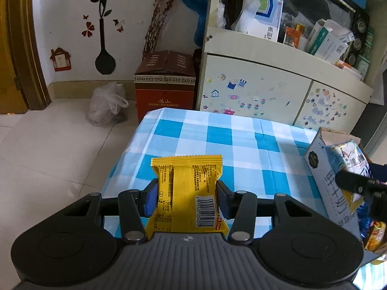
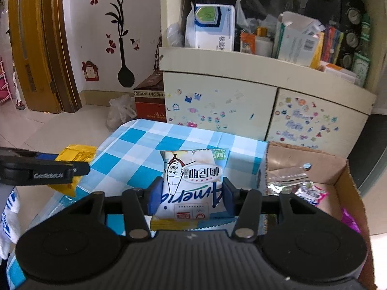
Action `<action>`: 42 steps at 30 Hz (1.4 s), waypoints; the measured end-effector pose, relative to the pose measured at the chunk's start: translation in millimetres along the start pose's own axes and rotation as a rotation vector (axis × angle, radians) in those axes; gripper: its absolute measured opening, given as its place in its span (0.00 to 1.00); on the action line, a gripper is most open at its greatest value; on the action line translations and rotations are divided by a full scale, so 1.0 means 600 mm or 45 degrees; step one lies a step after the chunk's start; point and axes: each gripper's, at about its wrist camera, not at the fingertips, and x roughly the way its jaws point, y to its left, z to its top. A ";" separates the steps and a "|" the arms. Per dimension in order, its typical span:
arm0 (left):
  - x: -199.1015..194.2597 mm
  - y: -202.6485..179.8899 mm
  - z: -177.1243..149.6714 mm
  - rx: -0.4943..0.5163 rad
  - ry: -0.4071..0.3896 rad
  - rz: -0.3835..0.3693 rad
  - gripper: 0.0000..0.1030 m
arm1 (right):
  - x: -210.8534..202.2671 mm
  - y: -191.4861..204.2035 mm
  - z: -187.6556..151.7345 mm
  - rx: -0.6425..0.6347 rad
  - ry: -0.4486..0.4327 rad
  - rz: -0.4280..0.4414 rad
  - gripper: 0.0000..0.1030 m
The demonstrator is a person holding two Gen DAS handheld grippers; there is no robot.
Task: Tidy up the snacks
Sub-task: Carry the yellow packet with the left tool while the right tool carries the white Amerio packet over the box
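Note:
My left gripper point(image 1: 187, 197) is shut on a yellow snack packet point(image 1: 187, 188), back side with barcode up, held above the blue-checked tablecloth point(image 1: 217, 135). My right gripper point(image 2: 189, 193) is shut on a white and light-blue snack packet point(image 2: 193, 181) with a cartoon figure, held above the table beside an open cardboard box point(image 2: 338, 183). The box holds several snack wrappers point(image 2: 302, 188). The left gripper and yellow packet point(image 2: 72, 154) show at the left of the right wrist view. The box point(image 1: 333, 178) and white packet point(image 1: 350, 157) show at the right of the left wrist view.
A cream cabinet point(image 2: 241, 101) with stickers stands behind the table, its shelf full of boxes. A red-brown carton point(image 1: 164, 89) and a plastic bag point(image 1: 106, 106) sit on the tiled floor. More snack packets point(image 1: 372, 234) lie at the table's right edge.

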 end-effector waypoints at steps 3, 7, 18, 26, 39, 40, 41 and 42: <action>-0.017 0.000 -0.018 -0.034 0.000 -0.008 0.53 | -0.022 -0.010 -0.003 0.007 -0.022 -0.005 0.49; -0.027 -0.012 -0.042 -0.019 0.021 0.008 0.53 | -0.050 -0.022 -0.006 0.012 -0.052 -0.005 0.49; -0.072 -0.077 -0.048 0.005 -0.010 -0.048 0.53 | -0.122 -0.081 -0.008 0.096 -0.150 -0.024 0.49; -0.104 -0.142 -0.035 0.071 -0.059 -0.122 0.53 | -0.165 -0.158 -0.016 0.263 -0.205 -0.076 0.49; -0.120 -0.271 -0.013 0.131 -0.078 -0.306 0.53 | -0.221 -0.280 -0.040 0.601 -0.280 -0.110 0.49; -0.120 -0.282 -0.012 0.140 -0.079 -0.319 0.53 | -0.223 -0.285 -0.040 0.621 -0.285 -0.103 0.49; -0.119 -0.292 -0.010 0.146 -0.078 -0.330 0.53 | -0.224 -0.289 -0.040 0.637 -0.291 -0.098 0.49; -0.118 -0.299 -0.009 0.149 -0.077 -0.338 0.53 | -0.225 -0.292 -0.041 0.645 -0.294 -0.094 0.49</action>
